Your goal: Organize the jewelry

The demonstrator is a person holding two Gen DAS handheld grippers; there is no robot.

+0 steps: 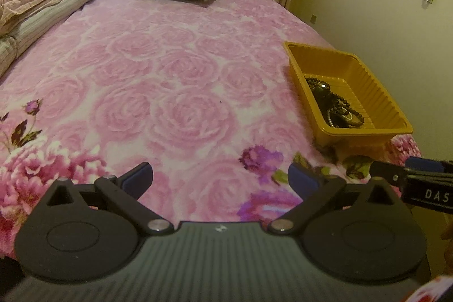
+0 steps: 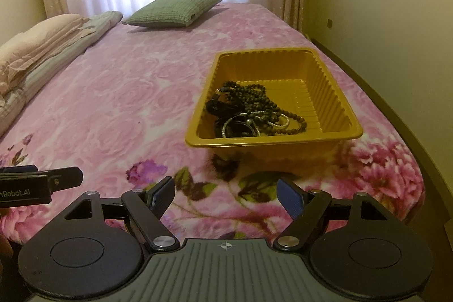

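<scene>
jewelry (image 2: 249, 111) fills yellow tray (image 2: 273, 142); left gripper (image 1: 220, 179) and right gripper (image 2: 226, 196) spread, empty.

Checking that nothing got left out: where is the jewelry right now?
The jewelry lies heaped in the yellow tray on the pink bedspread, ahead of the open right gripper.

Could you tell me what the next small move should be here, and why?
Probably pull both grippers back and stop. All visible jewelry already lies heaped in the yellow tray, no loose piece shows on the pink bedspread, and the left gripper and right gripper are both open and hold nothing.
</scene>
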